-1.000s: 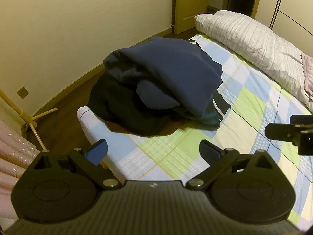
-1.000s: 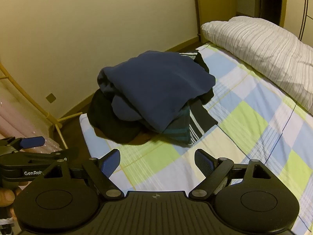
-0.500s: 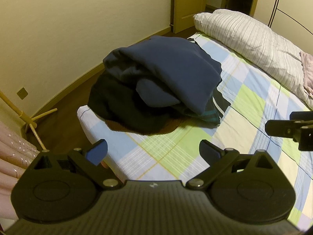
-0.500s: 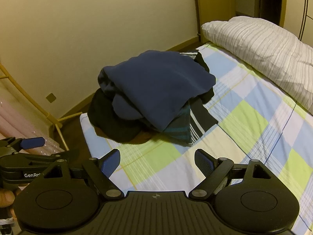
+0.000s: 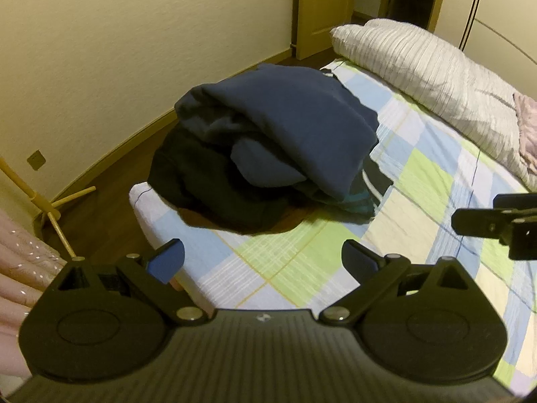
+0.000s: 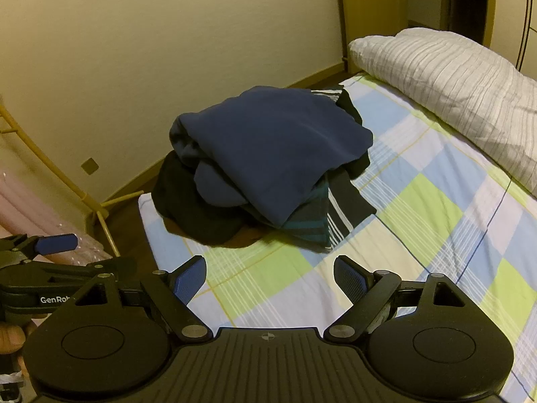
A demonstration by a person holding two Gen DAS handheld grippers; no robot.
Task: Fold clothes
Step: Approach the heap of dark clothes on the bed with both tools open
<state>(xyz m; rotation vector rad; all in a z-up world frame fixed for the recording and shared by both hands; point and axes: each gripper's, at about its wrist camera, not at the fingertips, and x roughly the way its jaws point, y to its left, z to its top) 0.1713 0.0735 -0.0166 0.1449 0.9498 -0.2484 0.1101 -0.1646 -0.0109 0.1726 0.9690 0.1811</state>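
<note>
Our left hand-held gripper (image 5: 262, 258) and right hand-held gripper (image 6: 269, 272) hang with jaws spread wide and empty over the near end of the bed (image 6: 433, 208). Over the last second we have edged only slightly closer to the pile of clothes (image 6: 268, 164), so we judge folding has not begun. The pile sits untouched at the bed's corner: a navy garment (image 5: 302, 124) humped over black (image 5: 201, 181) and striped pieces (image 6: 322, 225), crumpled.

Checked bed (image 6: 436, 201) carries a clothes pile (image 6: 268, 154) and pillow (image 6: 453, 74).
</note>
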